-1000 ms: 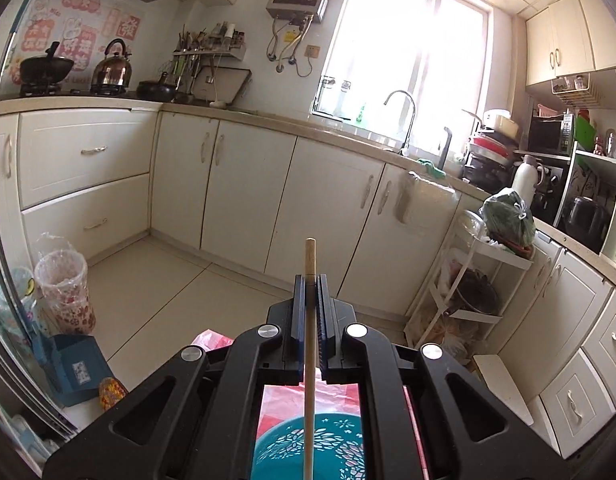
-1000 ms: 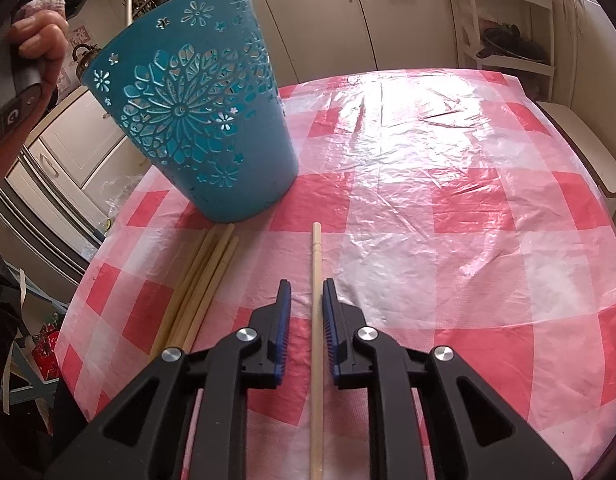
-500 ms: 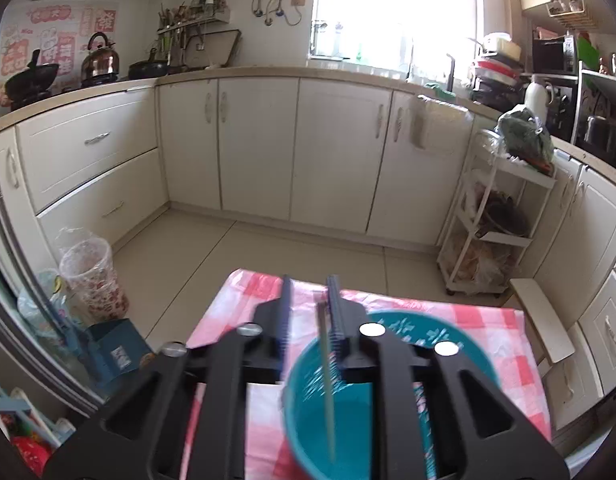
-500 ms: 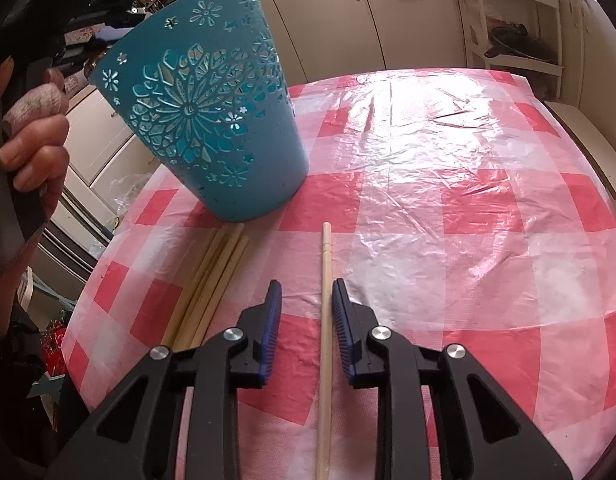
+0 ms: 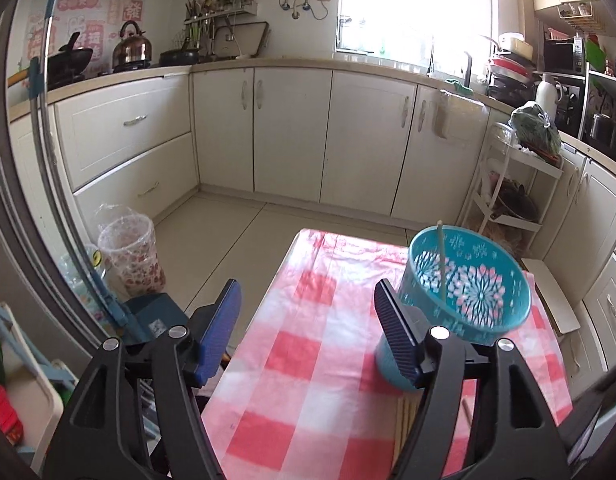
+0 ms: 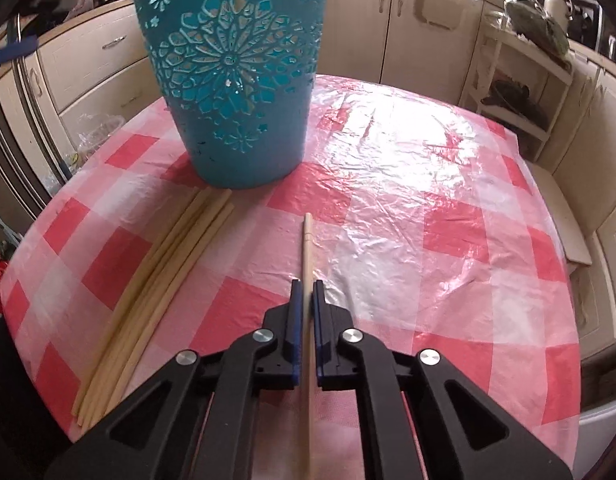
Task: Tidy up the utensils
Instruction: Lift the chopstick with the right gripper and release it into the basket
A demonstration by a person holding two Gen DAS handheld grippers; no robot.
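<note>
Left wrist view: trash bin with a floral liner (image 5: pixel 128 254) is seen on the floor at far left, beside the white kitchen cabinets (image 5: pixel 292 136). Left gripper (image 5: pixel 308 322) is held with jaws spread wide, having just been opening, and nothing is between the pads. Red-and-white checked tablecloth (image 5: pixel 308 344) is seen beyond them. Teal cutout basket (image 5: pixel 472 292) stands on the cloth at right, with one chopstick in the basket (image 5: pixel 441 260) leaning inside it.

Right wrist view: bundle of loose chopsticks (image 6: pixel 156 292) is laid on the cloth at left, its far ends touching the basket's base. Single chopstick (image 6: pixel 307 252) lies toward the basket, apart from it. Right gripper (image 6: pixel 307 292) has just been closing and is clamped on that chopstick near its middle.
</note>
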